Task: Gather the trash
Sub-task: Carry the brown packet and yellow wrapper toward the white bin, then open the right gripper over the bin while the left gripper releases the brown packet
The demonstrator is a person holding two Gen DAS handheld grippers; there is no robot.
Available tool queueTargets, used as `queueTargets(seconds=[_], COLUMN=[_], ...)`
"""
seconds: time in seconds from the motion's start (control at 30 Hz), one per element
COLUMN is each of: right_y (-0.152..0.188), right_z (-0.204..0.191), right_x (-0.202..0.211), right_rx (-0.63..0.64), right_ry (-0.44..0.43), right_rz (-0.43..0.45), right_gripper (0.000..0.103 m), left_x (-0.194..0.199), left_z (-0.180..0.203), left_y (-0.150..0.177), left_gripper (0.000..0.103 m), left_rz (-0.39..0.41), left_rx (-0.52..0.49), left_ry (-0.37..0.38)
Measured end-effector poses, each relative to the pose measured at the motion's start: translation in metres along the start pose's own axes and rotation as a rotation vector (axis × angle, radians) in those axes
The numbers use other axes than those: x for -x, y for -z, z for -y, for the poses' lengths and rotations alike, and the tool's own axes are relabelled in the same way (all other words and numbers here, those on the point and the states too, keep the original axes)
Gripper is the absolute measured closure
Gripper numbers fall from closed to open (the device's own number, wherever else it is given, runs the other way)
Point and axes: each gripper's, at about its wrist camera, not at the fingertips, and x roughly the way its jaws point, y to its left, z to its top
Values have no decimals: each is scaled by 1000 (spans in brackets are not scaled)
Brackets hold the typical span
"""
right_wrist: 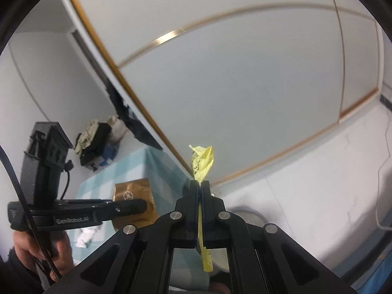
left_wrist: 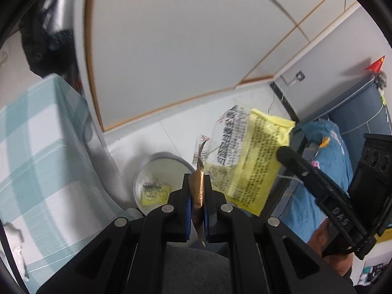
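Left gripper (left_wrist: 197, 178) pinches a crinkled copper-brown foil wrapper (left_wrist: 198, 191); right gripper (right_wrist: 200, 183) clamps a yellow printed plastic packet (right_wrist: 202, 163) — both trash pieces poised above the round white bin (left_wrist: 147, 169) at lower centre, apparently for dropping, beside the teal-checked tablecloth (left_wrist: 41, 147).

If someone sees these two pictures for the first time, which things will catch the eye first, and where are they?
First, the bright yellow wrapper, pinched by the right gripper, hanging near the middle of the left wrist view. Next, the brown wrapper, clamped in the left gripper. Below them on the floor stands a round white bin with yellow trash already inside, beside the checked tablecloth.
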Motion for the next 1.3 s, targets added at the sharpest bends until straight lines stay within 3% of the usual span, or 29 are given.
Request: queueTargets(seconds=[0.5,1.07,1.23,1.3], right_y=[44,86,93,93], right_z=[66,102,104,102], right_x=[-99,-167,-165,-163], right_rx=[-150,-251,-254,-245], right_ry=[24,-26,-52,-52], right_rz=[-216,-388,-392,-376], right_gripper=[102,96,61,59], left_x=[-88,-126,-134,-136], left_z=[-3,-21,-20,-20], left_y=[-10,-4,-1,-1], left_gripper=[100,100,100,100], left_rz=[-247,-348,-371,-381], left_rx=[26,81,76,73], left_ry=[-20,-20,-23,-28])
